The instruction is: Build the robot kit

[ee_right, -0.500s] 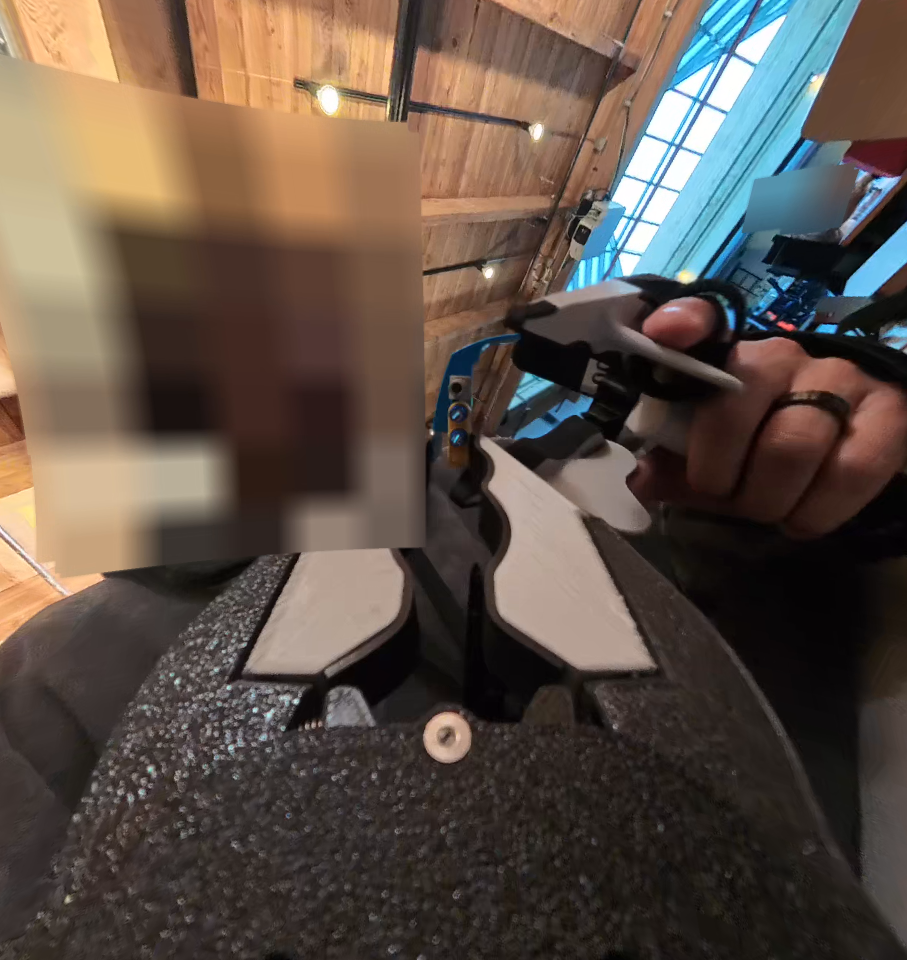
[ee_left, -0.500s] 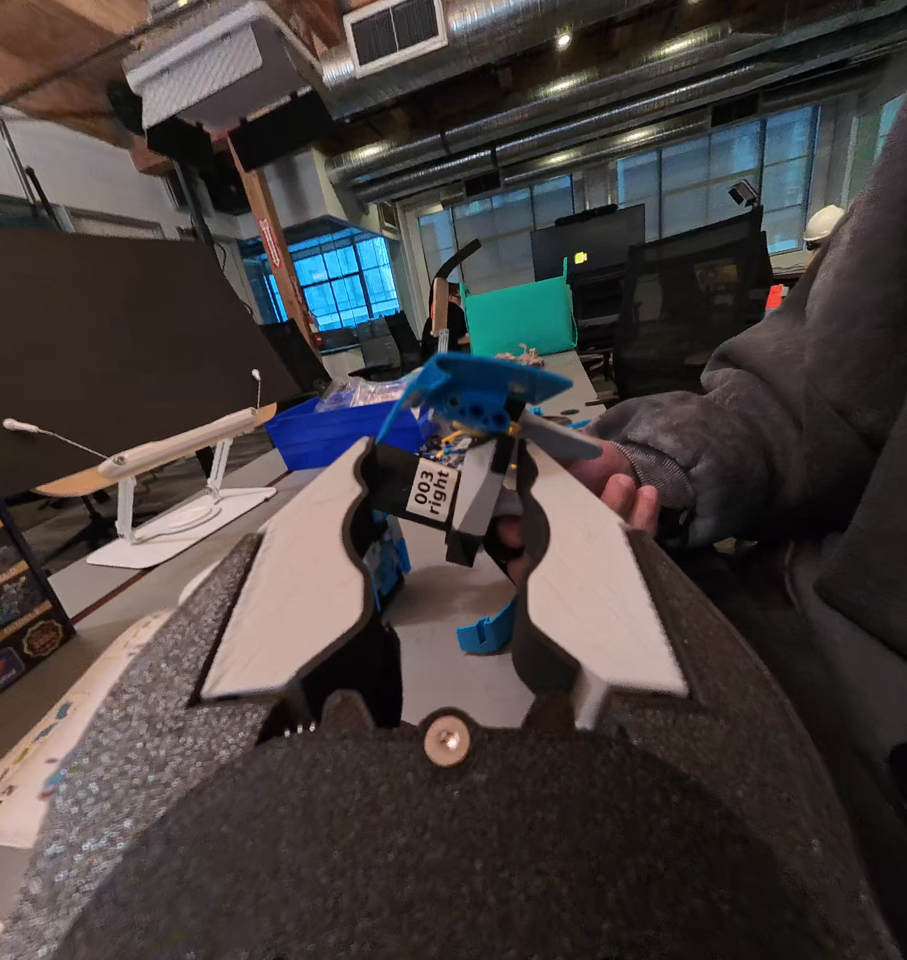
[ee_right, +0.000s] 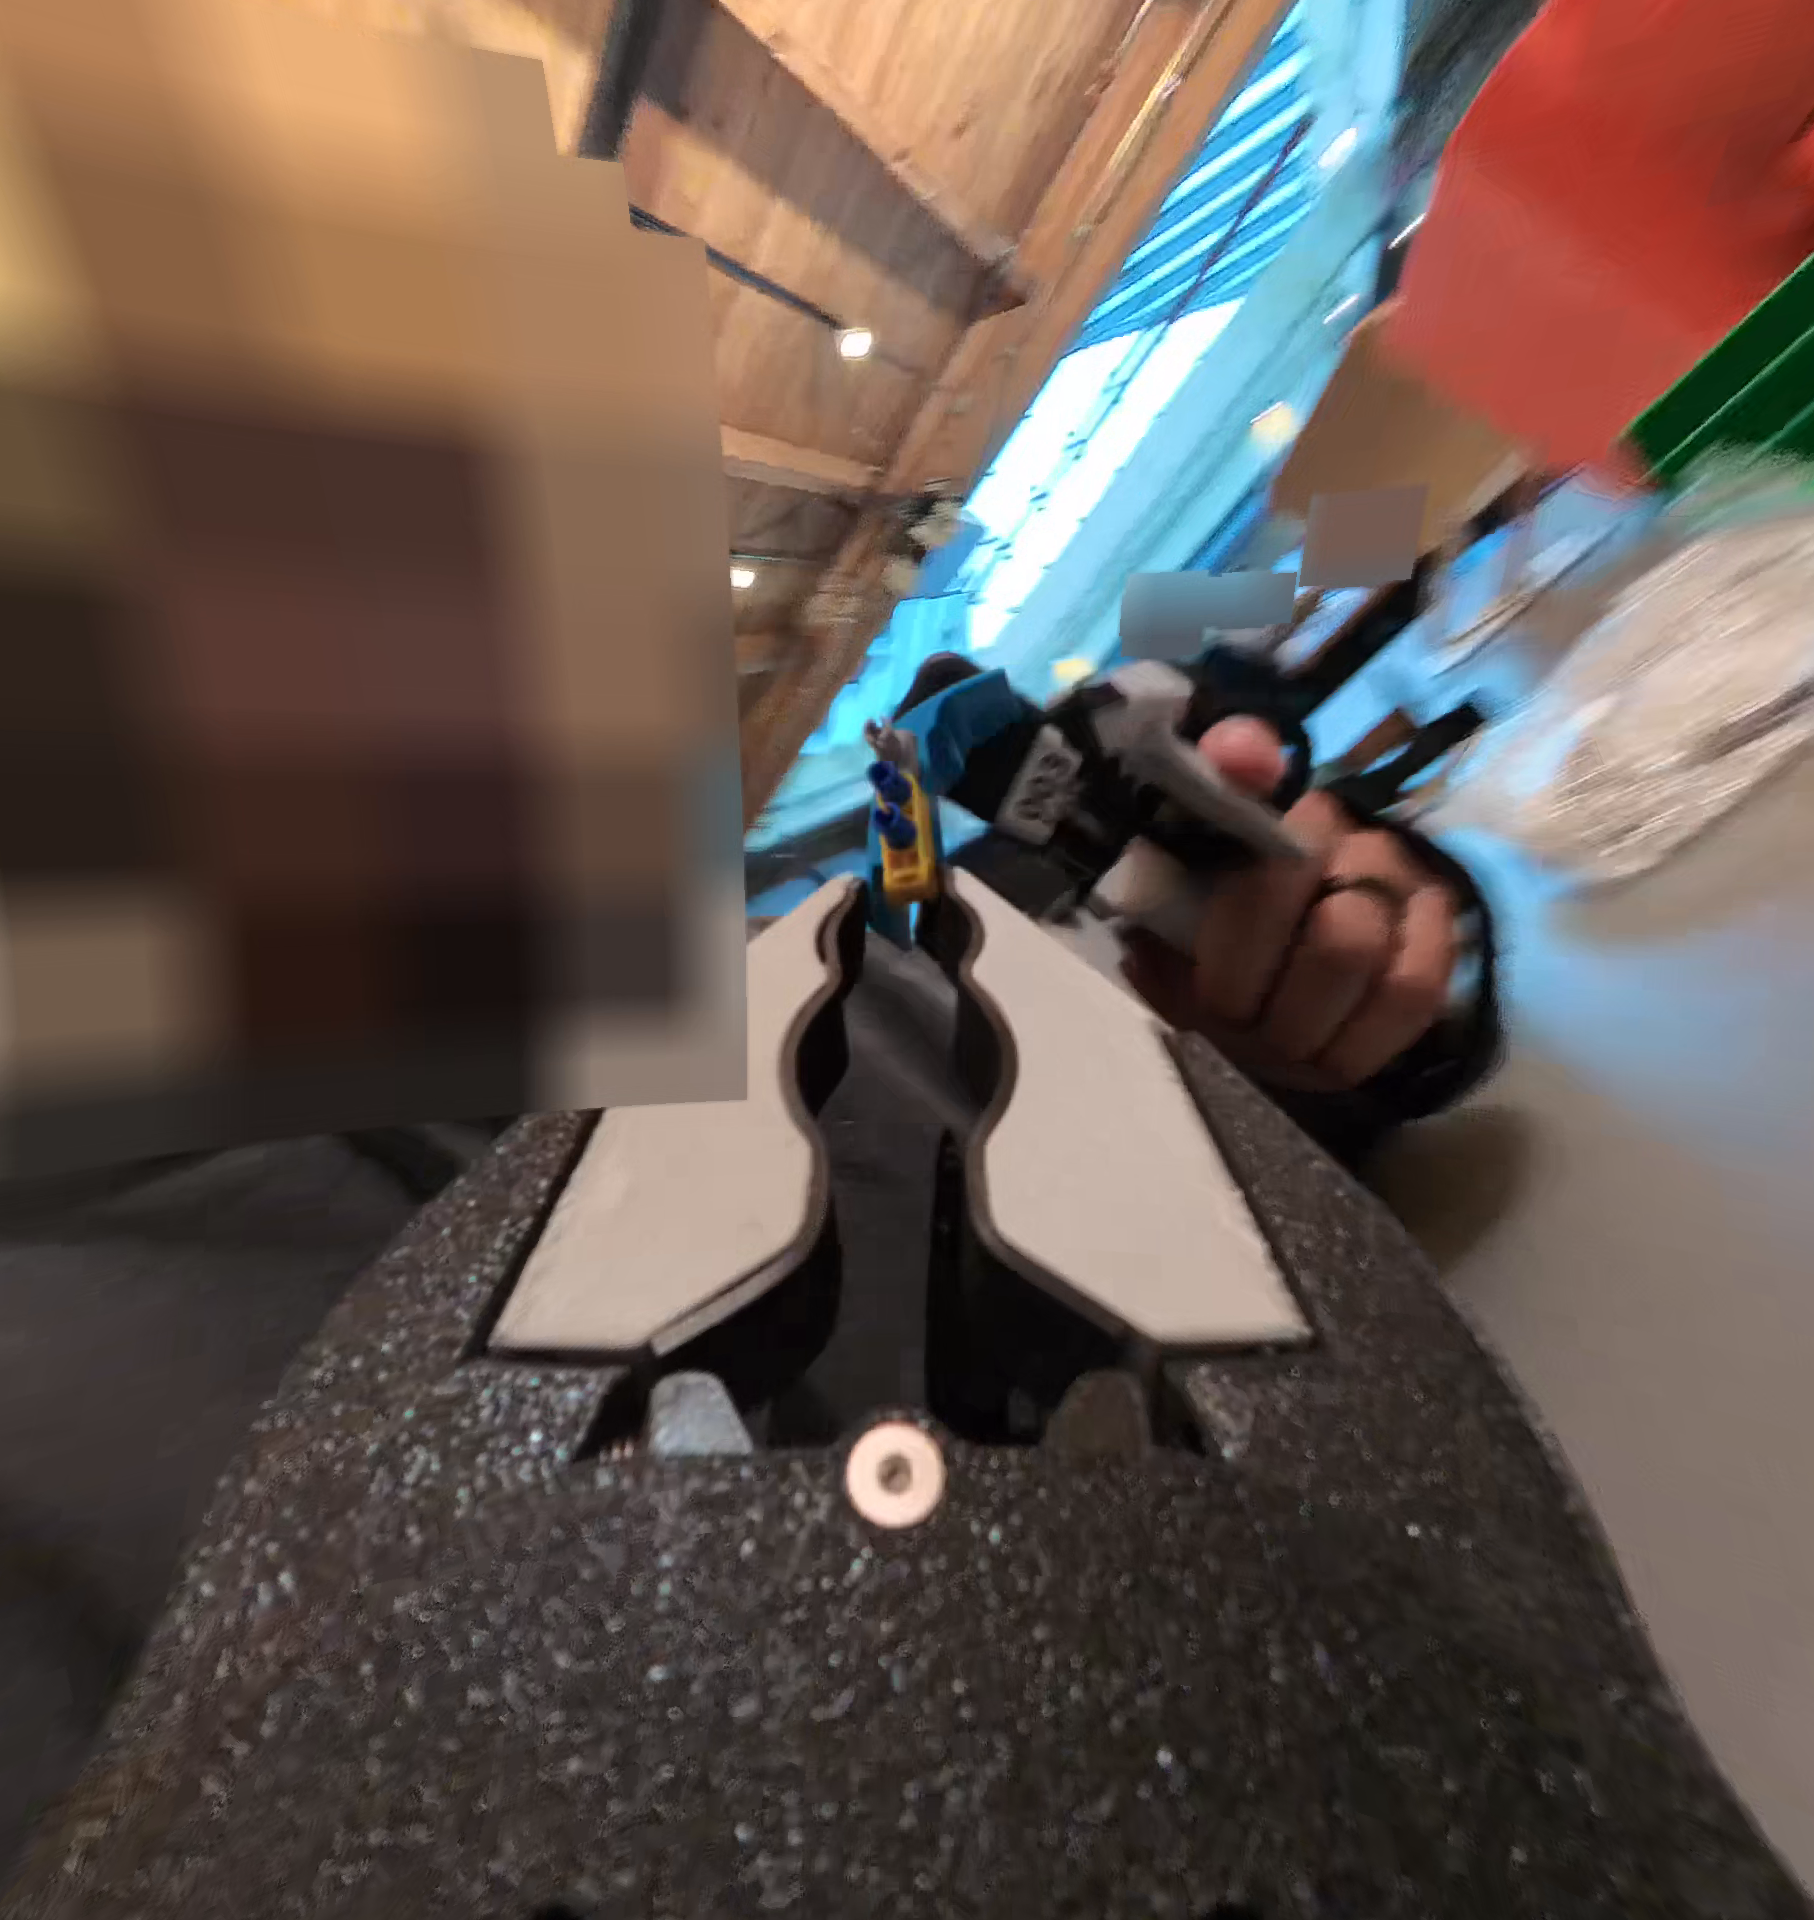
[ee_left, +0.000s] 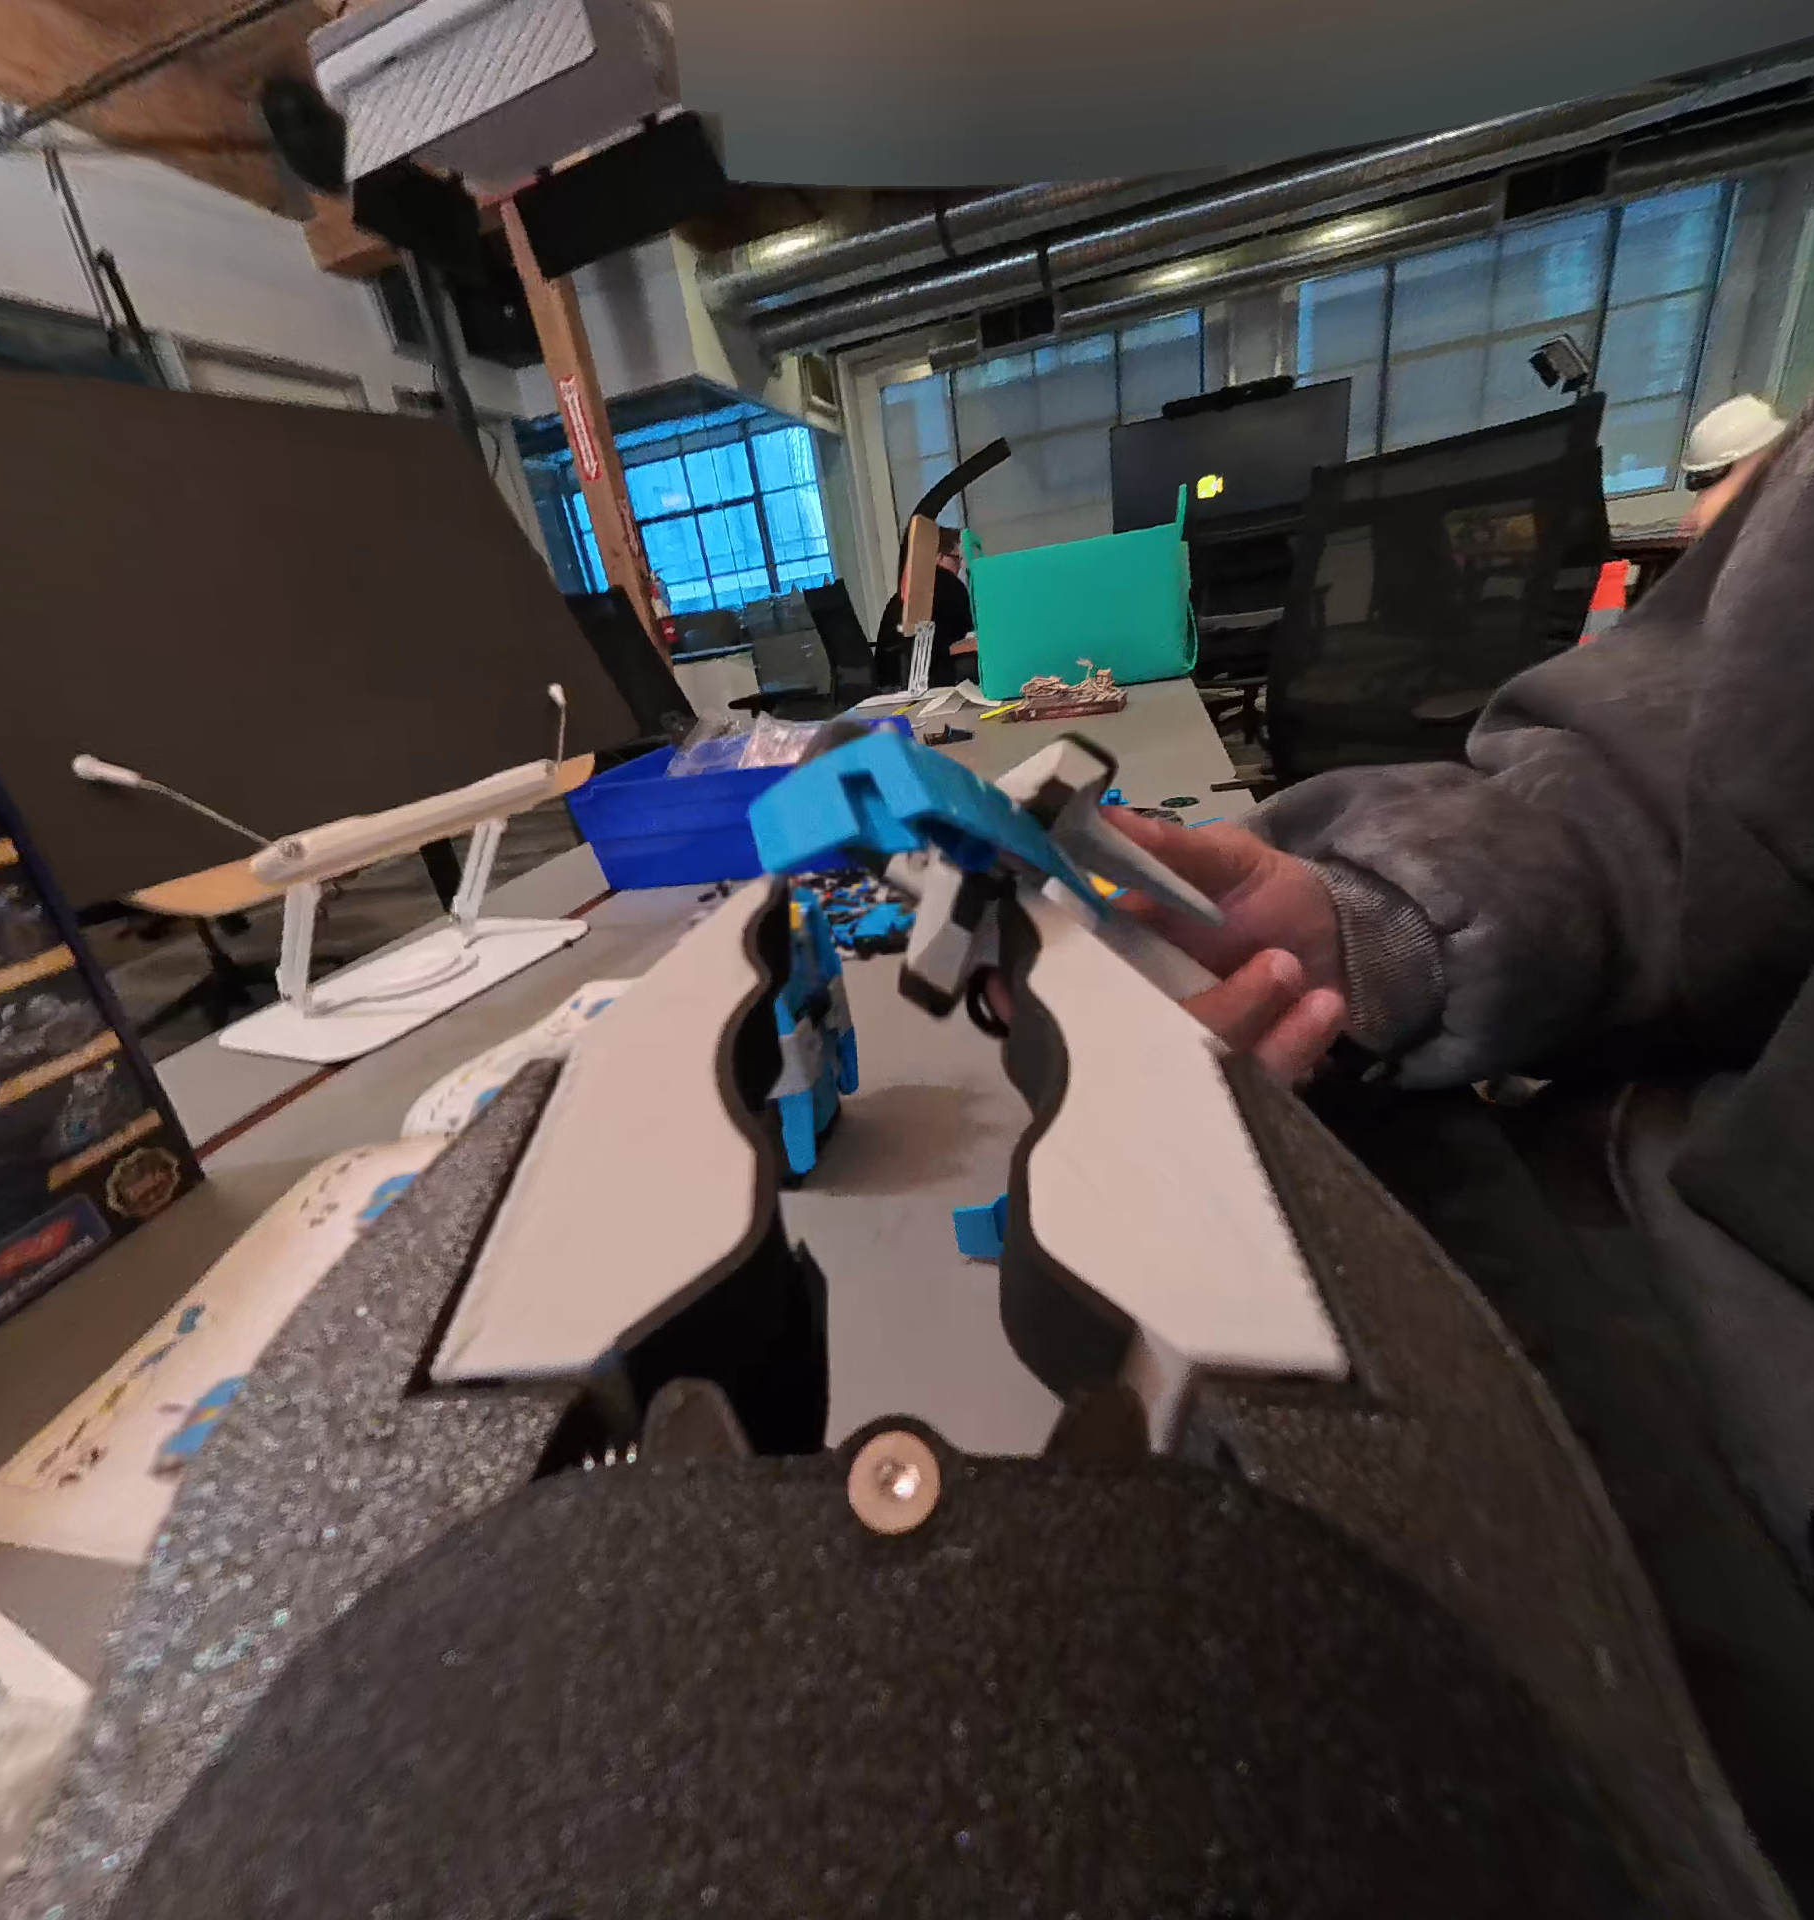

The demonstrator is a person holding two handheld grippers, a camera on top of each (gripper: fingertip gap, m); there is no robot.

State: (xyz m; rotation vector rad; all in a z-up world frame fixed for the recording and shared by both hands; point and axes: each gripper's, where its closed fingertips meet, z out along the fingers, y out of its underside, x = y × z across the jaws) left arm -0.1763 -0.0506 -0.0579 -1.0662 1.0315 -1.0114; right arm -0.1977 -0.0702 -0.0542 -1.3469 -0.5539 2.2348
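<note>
In the left wrist view my left gripper (ee_left: 892,904) is open, its white fingers spread wide. A blue wing-shaped brick piece (ee_left: 882,805) hangs just above its tips, against the other gripper's fingers (ee_left: 939,935), which a hand (ee_left: 1246,935) holds. A blue brick model (ee_left: 815,1039) stands on the table between my fingers. In the blurred right wrist view my right gripper (ee_right: 905,899) is shut on a thin blue piece that carries a yellow brick with blue pins (ee_right: 903,852). The left gripper's fingers (ee_right: 1038,790), held by a ringed hand, touch that assembly's top.
On the grey table (ee_left: 259,1091) are a small blue piece (ee_left: 981,1226), loose bricks (ee_left: 861,920), a blue bin (ee_left: 674,821), a white stand (ee_left: 394,935), a dark box (ee_left: 41,1091) and a booklet (ee_left: 155,1403). A green bin (ee_left: 1079,603) and a chair (ee_left: 1443,623) stand behind.
The left view has tilted down and shows more of the table. The right view has swung round and is now blurred. Both grippers stay together at the blue piece.
</note>
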